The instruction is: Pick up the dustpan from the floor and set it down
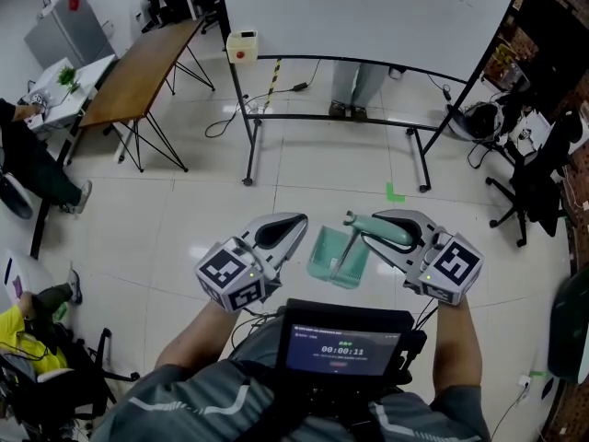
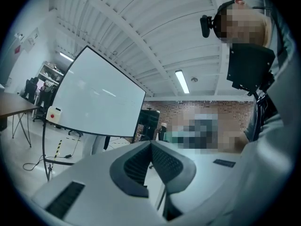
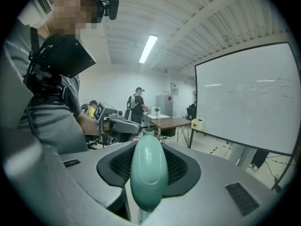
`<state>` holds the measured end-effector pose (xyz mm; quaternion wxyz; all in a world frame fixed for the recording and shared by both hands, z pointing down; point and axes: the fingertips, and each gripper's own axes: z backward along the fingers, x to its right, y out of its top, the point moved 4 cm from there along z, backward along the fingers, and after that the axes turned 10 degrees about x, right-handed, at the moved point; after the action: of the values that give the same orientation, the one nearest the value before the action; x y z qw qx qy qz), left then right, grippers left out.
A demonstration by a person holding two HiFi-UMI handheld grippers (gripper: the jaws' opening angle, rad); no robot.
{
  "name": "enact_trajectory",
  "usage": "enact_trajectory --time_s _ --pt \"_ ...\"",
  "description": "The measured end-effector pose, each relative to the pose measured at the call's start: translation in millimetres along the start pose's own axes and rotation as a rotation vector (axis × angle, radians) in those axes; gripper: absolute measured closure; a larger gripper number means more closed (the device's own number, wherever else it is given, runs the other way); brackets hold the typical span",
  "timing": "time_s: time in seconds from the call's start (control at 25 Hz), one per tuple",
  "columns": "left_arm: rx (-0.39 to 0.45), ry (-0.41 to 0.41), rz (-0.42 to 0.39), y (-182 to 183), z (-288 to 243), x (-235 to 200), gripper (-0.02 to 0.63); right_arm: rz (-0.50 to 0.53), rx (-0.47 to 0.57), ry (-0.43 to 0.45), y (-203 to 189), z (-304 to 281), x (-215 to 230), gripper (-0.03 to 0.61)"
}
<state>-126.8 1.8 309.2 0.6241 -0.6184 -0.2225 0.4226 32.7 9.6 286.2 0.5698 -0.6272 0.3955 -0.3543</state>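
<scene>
**A:** Dustpan (image 1: pixel 339 256): which step is this?

**B:** Carried, I'd judge. The right claw (image 3: pixel 149 149) pinches its green handle, and the pan hangs just ahead of it, clear of the floor (image 1: pixel 304 173).

**A:** And the left claw (image 2: pixel 151 144)?

**B:** Pressed together and empty, just beside the pan. Next move: lower it until the pan rests flat, then release.

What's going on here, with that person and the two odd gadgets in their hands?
A person is holding a hand-held gripper in each hand. The right gripper is clamped on the handle of a teal dustpan. The dustpan hangs in the air above the tiled floor in front of the person and is not yet set down. The left gripper is alongside, its fingers together with nothing between them.
</scene>
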Motion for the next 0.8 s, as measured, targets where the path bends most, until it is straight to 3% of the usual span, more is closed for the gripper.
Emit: enact_trajectory --time_s 0.36,0.6,0.8 --pt "-0.014 -0.051 -0.01 10.7 10.2 -70.4 0.588 -0.006 0.004 -0.055 -10.9 -65.1 47.0 0.422" --pt "-0.018 -0.049 -0.037 6.9 -41.1 -107.2 0.588 0.01 0.019 -0.007 -15.9 -83.5 110.8 0.422" --pt "-0.002 0.028 -0.031 3.8 -110.9 -150.2 0.588 0.033 0.004 0.075 -20.8 -94.1 181.9 0.422"
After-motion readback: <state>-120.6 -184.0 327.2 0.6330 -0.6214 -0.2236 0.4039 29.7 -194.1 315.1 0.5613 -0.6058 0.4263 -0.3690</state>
